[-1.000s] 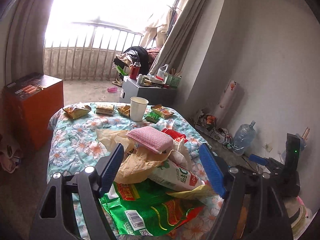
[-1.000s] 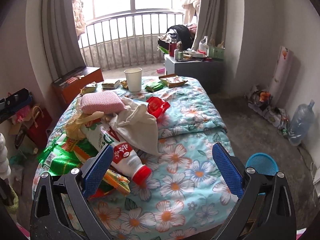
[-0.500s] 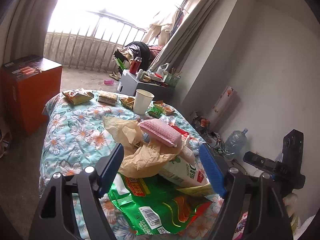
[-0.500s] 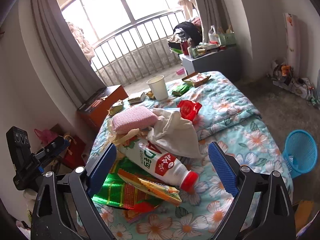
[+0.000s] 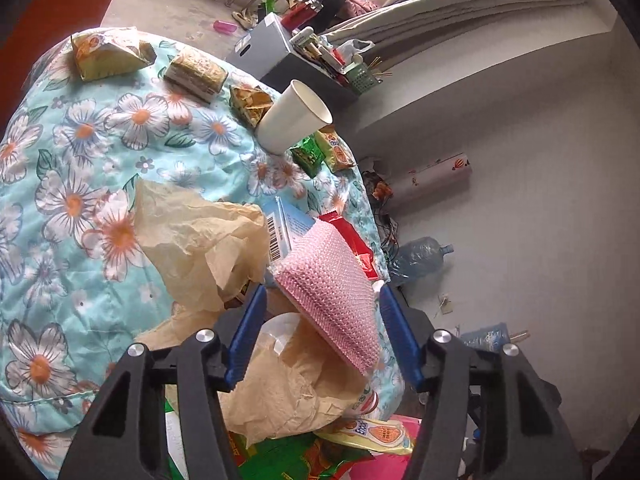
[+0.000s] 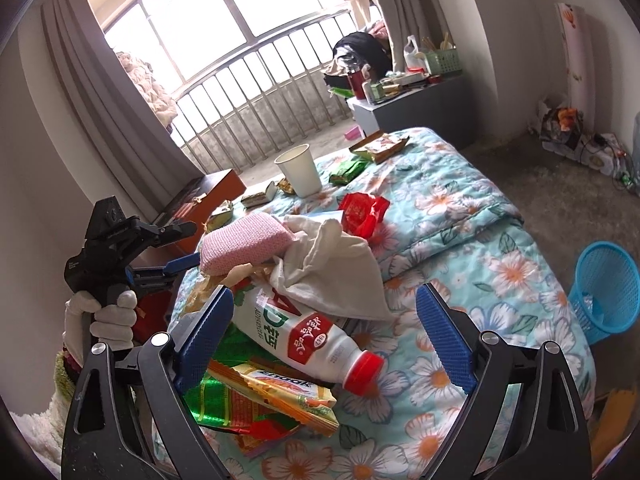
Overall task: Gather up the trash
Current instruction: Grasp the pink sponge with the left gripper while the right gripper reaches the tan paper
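On the floral quilt (image 5: 80,184), seen from the left wrist, the left gripper (image 5: 320,334) has its blue jaws apart on either side of a pink sponge (image 5: 328,284), not gripping it. The sponge lies tilted on crumpled tan paper (image 5: 200,240). Just behind it a pale blue box (image 5: 286,226) shows a barcode, with a red wrapper (image 5: 352,240) beside it. Farther off stand a paper cup (image 5: 294,120), a green packet (image 5: 308,154) and other snack packs. At the lower edge a yellow wrapper (image 5: 376,434) carries blurred lettering I cannot read

From the right wrist, the right gripper (image 6: 324,336) hangs with jaws wide apart over the trash pile. Between them lies a white bottle (image 6: 304,336) with a red cap, its label showing large green letters "AD" and white Chinese characters on red. A white cloth (image 6: 332,272) drapes its upper end, touching the sponge (image 6: 244,244). Under the bottle sits an orange wrapper (image 6: 280,392) printed "enook" upside down, on a green foil bag (image 6: 216,404). A blue basket (image 6: 604,288) stands on the floor well right of the bed. At left a gloved hand (image 6: 104,316) holds the left gripper (image 6: 176,264) against the pile
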Available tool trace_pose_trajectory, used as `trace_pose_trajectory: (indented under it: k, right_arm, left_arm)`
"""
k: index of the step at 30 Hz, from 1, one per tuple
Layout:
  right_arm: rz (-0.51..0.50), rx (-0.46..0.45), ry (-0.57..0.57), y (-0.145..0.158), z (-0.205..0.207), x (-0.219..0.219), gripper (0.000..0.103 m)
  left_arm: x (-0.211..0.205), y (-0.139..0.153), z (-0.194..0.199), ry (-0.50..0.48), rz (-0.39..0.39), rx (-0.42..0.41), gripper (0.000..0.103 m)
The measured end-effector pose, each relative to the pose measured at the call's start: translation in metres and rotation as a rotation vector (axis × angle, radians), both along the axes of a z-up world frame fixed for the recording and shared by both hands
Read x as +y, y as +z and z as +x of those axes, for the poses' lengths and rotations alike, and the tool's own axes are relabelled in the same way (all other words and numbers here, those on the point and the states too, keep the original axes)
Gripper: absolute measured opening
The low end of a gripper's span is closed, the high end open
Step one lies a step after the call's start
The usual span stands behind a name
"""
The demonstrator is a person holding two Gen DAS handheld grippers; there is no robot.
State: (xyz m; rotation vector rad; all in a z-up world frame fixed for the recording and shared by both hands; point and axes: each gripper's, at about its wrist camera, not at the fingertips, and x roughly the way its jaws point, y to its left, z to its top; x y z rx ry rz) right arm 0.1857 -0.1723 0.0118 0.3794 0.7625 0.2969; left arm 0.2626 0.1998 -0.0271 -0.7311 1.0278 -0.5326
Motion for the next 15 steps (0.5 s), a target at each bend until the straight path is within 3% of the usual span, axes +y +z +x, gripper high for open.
trace_pose_trajectory:
  k: [3,8,15]
  right_arm:
    - [0.013,0.001,-0.001,-0.003,0.006,-0.004,0.088]
    - [0.046,0.026,-0.011,-0.013,0.011,-0.012,0.088]
    - [0.058,0.022,-0.032,-0.011,0.000,-0.021,0.087]
  left_arm:
    - [-0.003,-0.006,0.006,-0.006,0.013,0.008,0.045]
    - [-0.007,0.001,0.003,-0.004,0.028,-0.054,0.033]
    - [-0.018,0.034,-0.030,-0.022,0.081,-0.232,0.026]
